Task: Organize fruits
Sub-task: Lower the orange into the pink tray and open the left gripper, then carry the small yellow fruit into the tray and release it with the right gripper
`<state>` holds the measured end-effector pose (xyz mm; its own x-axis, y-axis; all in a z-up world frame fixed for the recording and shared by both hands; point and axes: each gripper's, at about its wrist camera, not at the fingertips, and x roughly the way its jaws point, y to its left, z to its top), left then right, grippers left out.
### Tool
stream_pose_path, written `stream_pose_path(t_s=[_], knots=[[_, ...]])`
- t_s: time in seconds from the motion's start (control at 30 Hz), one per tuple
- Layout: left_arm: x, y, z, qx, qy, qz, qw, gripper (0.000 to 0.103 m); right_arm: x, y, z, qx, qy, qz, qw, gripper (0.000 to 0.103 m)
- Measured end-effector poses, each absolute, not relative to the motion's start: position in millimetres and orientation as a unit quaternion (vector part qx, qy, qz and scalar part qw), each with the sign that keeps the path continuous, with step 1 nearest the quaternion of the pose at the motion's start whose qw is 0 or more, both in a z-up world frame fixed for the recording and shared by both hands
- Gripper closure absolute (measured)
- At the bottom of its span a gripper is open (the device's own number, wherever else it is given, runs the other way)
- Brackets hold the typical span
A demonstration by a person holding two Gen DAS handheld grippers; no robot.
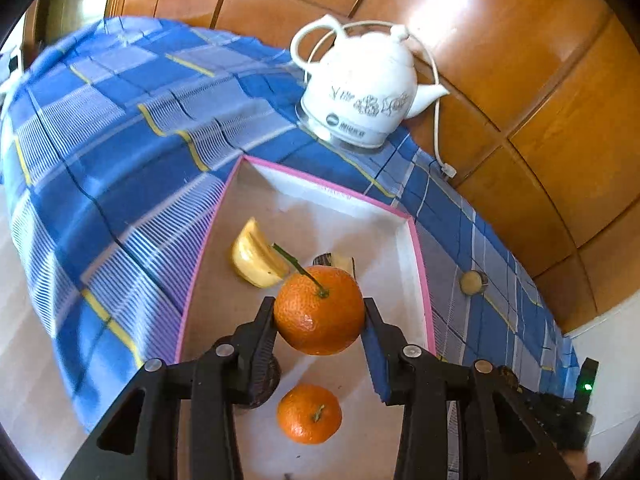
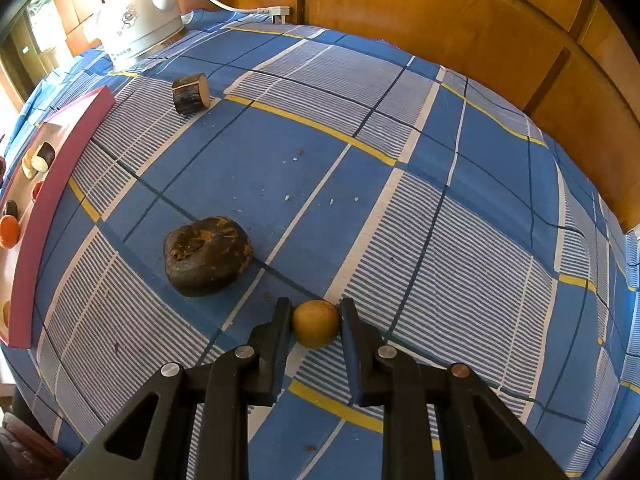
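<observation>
The left tongs [image 1: 319,312] are clamped on a round orange tangerine with a green stem [image 1: 319,310], holding it in the air above the shallow white tray with a pink rim [image 1: 328,190]. Inside the tray, under the raised fruit, lie a second smaller orange tangerine [image 1: 309,413], a pale yellow banana piece [image 1: 254,258] toward the tray's far left side, and a small dark-skinned cut piece [image 1: 334,260] just behind the held fruit. A dark round object [image 1: 264,384] sits partly hidden behind the left finger.

The right tongs [image 2: 315,322] have closed on a small round yellowish-brown fruit [image 2: 315,323], both fingers touching its sides while it rests on the blue checked tablecloth with yellow lines [image 2: 400,208] covering the desk. Just beyond and to the left lies a large dark brown lumpy fruit [image 2: 207,255]. Further back, toward the far left corner of the desk, a short cut wooden log section [image 2: 191,93] lies on its side, and a white ceramic electric kettle [image 2: 138,20] stands at that corner with its white cord [image 2: 224,2] running along the far edge beside the wooden wall panelling [image 2: 440,12]
</observation>
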<state>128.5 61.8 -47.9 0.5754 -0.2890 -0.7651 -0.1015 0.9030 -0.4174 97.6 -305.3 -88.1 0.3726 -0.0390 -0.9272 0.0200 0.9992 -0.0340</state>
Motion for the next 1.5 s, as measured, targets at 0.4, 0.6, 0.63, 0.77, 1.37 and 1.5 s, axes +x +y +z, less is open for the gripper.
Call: stream_pose_path(t_s=[0.4,0.6,0.63,0.77,1.37,1.5], knots=[[127,56,-55,-0.174,0.461,-0.035,0.869,0.047,97,-305,-88,-0.011,0.559,-0.018,0.829,0.079],[104,52,-41,-0.133,0.438,0.002,0.889,0.049,98,-304,-88,-0.014,0.559,-0.019,0.829,0.079],[99,51,-39,-0.126,0.434,0.006,0.892,0.049,98,-303,-88,-0.015,0.559,-0.019,0.829,0.079],[79,38,-32,-0.091,0.418,0.002,0.904,0.049,97,-303,-88,-0.016,0.559,-0.020,0.829,0.079],[46,-16,-11,-0.001,0.378,-0.062,0.924,0.049,96,-301,-86,-0.024,0.557,-0.020,0.830,0.079],[43,-18,-15,-0.002,0.385,-0.062,0.921,0.049,95,-300,-86,-0.023,0.557,-0.021,0.830,0.079]])
